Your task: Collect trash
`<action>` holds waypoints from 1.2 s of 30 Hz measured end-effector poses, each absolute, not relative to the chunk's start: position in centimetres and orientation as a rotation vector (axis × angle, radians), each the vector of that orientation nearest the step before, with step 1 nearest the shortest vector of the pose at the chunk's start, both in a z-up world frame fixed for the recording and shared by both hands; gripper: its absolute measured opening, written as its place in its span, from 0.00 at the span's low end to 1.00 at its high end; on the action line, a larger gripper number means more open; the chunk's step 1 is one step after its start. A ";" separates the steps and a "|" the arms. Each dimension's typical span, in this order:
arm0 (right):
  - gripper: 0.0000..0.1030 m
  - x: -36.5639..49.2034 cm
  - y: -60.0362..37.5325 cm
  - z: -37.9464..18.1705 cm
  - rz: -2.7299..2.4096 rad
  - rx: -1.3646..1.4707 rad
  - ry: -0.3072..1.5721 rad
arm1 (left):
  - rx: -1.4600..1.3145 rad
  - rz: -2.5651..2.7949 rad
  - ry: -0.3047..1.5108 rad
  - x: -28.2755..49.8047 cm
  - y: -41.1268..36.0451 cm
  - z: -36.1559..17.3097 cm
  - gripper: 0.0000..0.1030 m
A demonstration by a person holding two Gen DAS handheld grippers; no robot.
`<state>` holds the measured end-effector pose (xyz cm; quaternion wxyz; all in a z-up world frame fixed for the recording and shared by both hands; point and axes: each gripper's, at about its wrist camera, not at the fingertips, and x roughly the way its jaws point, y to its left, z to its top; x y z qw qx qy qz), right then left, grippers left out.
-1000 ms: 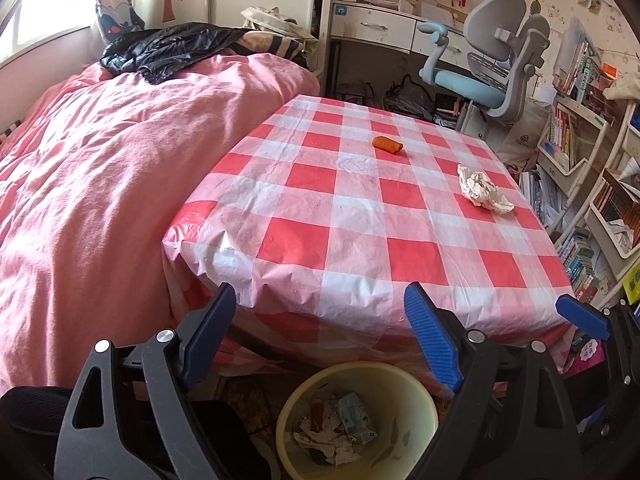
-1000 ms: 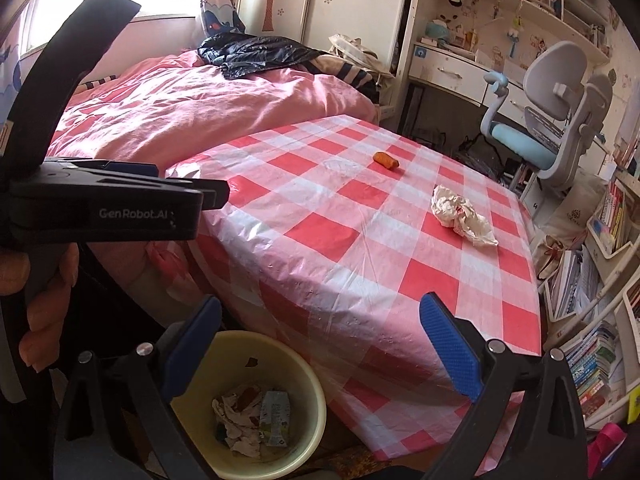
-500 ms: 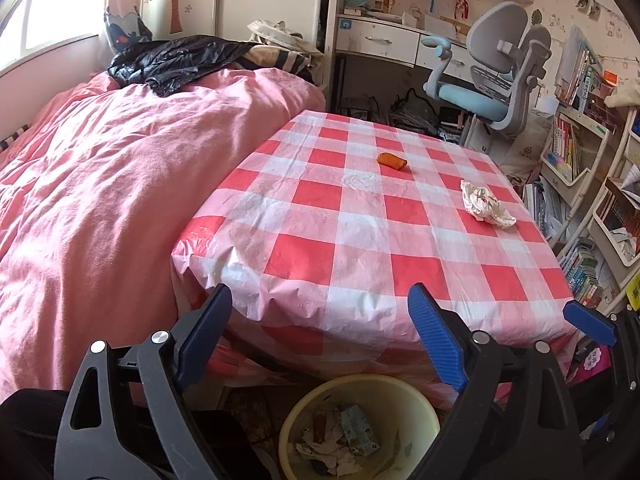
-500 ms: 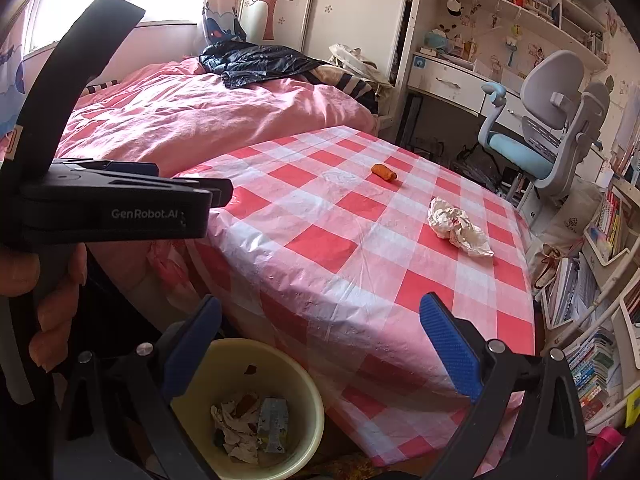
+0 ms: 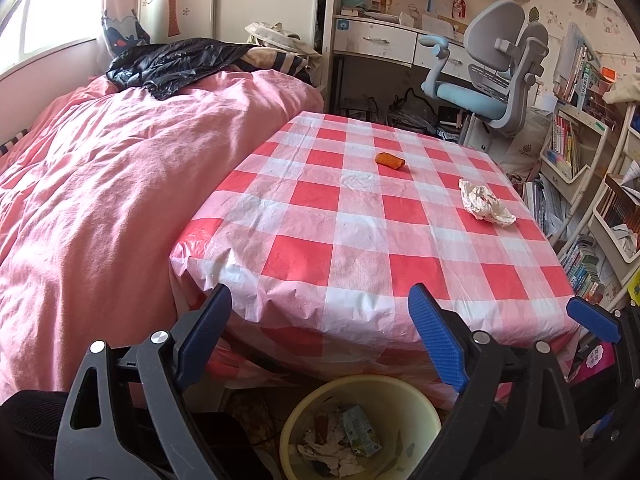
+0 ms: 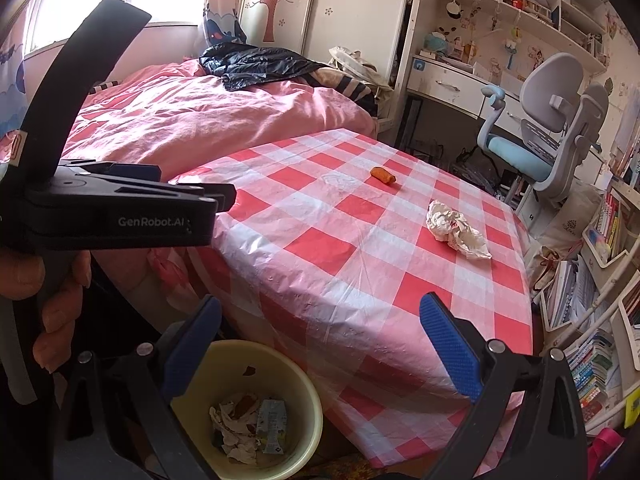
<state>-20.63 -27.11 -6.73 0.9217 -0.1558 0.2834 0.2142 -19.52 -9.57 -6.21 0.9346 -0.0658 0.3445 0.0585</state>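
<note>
Now both grippers, left (image 5: 320,328) and right (image 6: 320,340), hang spread and empty above the yellow bin (image 6: 308,392), parked beside the table for short drops. Crumpled paper (image 6: 456,236) and an orange scrap (image 6: 383,175) wait on the checkered cloth (image 6: 360,264).

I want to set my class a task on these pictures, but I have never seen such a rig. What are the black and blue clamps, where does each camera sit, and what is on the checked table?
No robot: a person holds a clamp-like tool in each hand. Each camera sits on its tool, looking along the two blue-padded fingers. One picture comes from the left gripper, the other from the right gripper, which also sees the left tool from the side. Both are open and hold nothing. On the red-and-white checked tablecloth lie a crumpled white paper wad and a small orange piece. Below the table's near edge stands a pale yellow bin with scraps inside.
</note>
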 end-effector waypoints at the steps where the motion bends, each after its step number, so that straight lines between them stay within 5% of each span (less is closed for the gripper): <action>1: 0.92 -20.6 -27.1 -6.7 0.440 -0.321 0.582 | -0.135 0.120 0.705 -19.5 -9.6 -6.2 0.84; 36: 0.92 -20.8 -26.8 -6.7 0.442 -0.338 0.570 | -0.130 0.122 0.709 -19.4 -9.8 -6.2 0.85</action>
